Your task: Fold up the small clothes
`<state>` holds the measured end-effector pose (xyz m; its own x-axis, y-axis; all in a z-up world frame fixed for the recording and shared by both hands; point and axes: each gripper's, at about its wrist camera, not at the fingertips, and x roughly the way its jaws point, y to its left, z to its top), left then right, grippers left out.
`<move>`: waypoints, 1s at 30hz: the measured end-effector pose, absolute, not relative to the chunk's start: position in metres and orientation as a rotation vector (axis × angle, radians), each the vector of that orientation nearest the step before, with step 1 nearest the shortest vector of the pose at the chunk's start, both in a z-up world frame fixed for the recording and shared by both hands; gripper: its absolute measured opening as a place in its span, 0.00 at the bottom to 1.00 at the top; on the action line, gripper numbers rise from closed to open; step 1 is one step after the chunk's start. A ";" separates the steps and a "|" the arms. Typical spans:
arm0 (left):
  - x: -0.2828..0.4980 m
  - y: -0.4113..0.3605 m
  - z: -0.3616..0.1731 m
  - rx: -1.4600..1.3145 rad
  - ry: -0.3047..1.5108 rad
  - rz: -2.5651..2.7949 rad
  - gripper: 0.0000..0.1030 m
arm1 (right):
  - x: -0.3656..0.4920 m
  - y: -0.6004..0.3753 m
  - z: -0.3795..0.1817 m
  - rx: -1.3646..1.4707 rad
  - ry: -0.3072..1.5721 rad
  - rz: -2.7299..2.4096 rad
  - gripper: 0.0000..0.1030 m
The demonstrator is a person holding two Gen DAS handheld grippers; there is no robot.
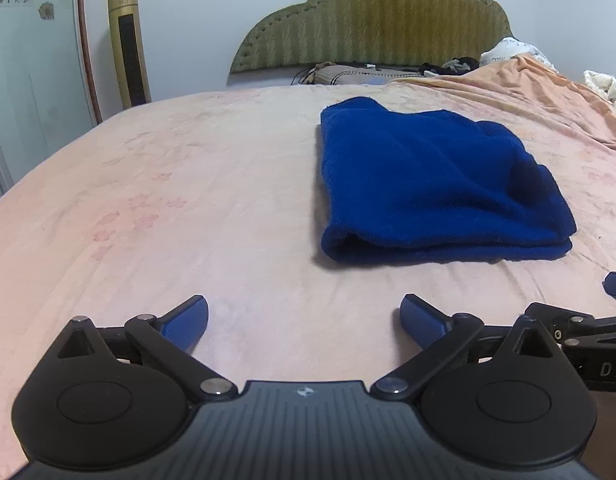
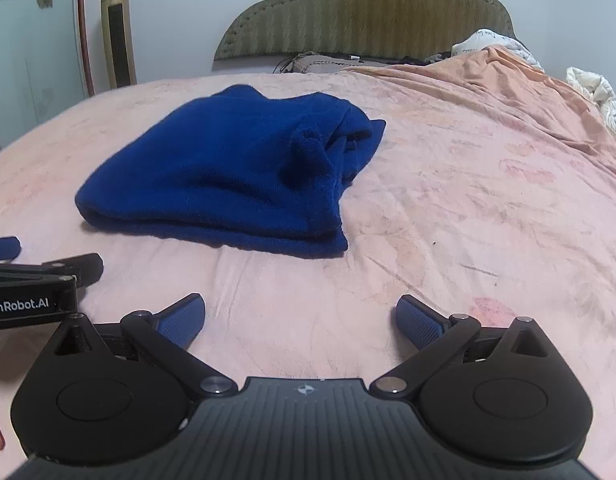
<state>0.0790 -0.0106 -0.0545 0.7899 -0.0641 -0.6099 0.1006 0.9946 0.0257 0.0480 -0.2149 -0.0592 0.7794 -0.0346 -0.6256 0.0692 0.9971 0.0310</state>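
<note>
A blue fleecy garment (image 1: 432,184) lies folded into a thick rectangle on the pink bed sheet (image 1: 188,200). In the right wrist view it (image 2: 228,176) sits ahead and to the left, with a bunched part at its right end. My left gripper (image 1: 304,320) is open and empty, low over the sheet, short of the garment and to its left. My right gripper (image 2: 300,318) is open and empty, short of the garment's near right corner. The left gripper's side (image 2: 40,280) shows at the left edge of the right wrist view.
A green padded headboard (image 1: 376,20) stands at the far end of the bed. A rumpled orange blanket (image 2: 508,88) and white bedding (image 2: 592,88) lie at the far right. A gold tower fan (image 1: 128,44) stands by the wall at the left.
</note>
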 end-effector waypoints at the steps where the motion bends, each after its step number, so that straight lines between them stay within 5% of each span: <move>1: 0.079 -0.010 -0.055 0.054 0.660 -0.090 1.00 | 0.048 -0.214 -0.059 0.047 0.673 -0.058 1.00; 30: 0.083 -0.006 -0.057 0.039 0.678 -0.101 1.00 | 0.050 -0.216 -0.060 0.059 0.673 -0.053 1.00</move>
<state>0.0833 -0.0064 -0.0565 0.7743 -0.0801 -0.6277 0.1056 0.9944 0.0034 0.0496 -0.2163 -0.0598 0.7805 -0.0301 -0.6244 0.0684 0.9969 0.0375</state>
